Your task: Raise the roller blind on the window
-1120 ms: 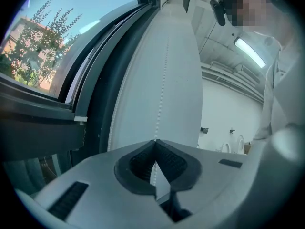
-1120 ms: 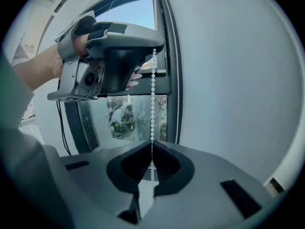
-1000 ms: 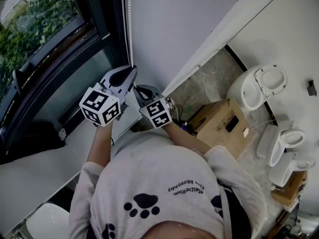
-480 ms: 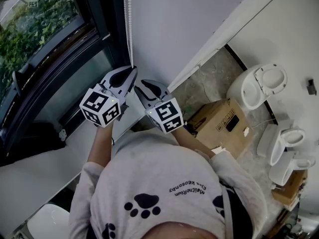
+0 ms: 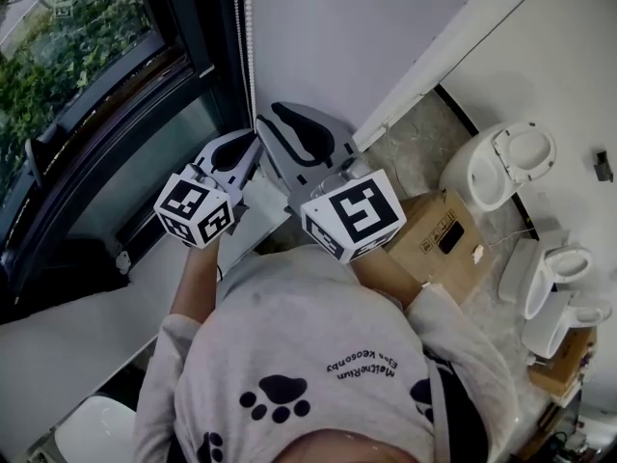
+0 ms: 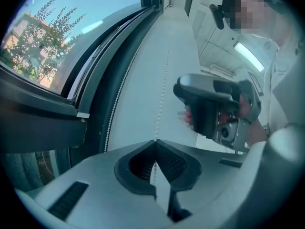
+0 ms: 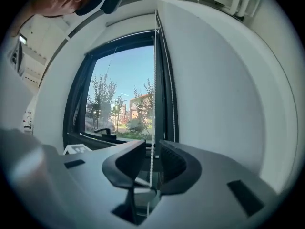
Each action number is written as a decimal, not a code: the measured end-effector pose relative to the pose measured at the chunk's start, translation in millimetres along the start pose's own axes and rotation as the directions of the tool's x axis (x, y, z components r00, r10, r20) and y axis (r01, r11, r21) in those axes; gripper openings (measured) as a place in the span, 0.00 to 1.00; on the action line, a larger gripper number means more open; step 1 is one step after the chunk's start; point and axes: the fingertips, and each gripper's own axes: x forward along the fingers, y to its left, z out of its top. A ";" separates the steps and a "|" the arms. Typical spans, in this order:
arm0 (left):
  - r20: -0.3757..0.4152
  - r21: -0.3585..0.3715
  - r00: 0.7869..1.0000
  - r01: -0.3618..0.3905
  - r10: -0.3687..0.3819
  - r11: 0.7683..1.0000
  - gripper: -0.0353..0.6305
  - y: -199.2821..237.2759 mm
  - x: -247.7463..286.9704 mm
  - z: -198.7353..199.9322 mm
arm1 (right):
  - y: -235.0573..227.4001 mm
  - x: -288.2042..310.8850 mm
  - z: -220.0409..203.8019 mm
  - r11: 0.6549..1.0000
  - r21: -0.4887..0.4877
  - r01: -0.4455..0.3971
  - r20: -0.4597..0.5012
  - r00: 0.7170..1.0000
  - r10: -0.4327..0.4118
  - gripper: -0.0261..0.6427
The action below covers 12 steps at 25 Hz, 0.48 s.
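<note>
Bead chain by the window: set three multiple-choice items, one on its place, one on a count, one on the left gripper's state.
1. Where does the bead chain hang?
A. Between the dark window frame and the white wall
B. Across the middle of the window
C. Coiled on the floor

2. How many strands of it run side by side?
A. One
B. Two
C. Four

3. What state is the left gripper in?
A. Open, holding nothing
B. Shut, holding nothing
C. Shut on the bead chain

Answers:
1 A: the head view shows it right beside the frame's edge, against the wall.
2 B: two beaded lines run down together in the head view.
3 C: the left gripper view shows its fingers together, with the chain running in between them.
</note>
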 end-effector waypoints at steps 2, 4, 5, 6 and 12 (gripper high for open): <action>0.001 0.000 1.000 0.001 -0.001 1.000 0.07 -1.5 -0.2 -0.3 | 0.9 10.4 19.2 1.000 -0.023 -0.004 0.026 1.000 0.005 0.17; 0.001 0.000 1.000 0.003 -0.003 1.000 0.07 -2.6 -0.5 -0.4 | 1.6 18.5 36.2 0.999 -0.039 -0.006 0.051 0.999 0.008 0.17; 0.002 0.001 1.000 0.003 -0.003 1.000 0.07 -2.7 -0.9 -0.4 | 2.1 22.0 42.8 0.999 -0.046 -0.007 0.062 0.998 0.010 0.17; 0.003 0.001 1.000 0.003 -0.003 1.000 0.07 -2.7 -1.4 -0.5 | 2.4 24.9 47.9 0.999 -0.051 -0.007 0.068 0.998 0.011 0.17; 0.013 0.006 1.000 0.005 -0.005 1.000 0.07 -2.3 -3.3 0.2 | 2.0 29.5 61.0 0.996 -0.081 0.025 0.080 0.997 -0.018 0.07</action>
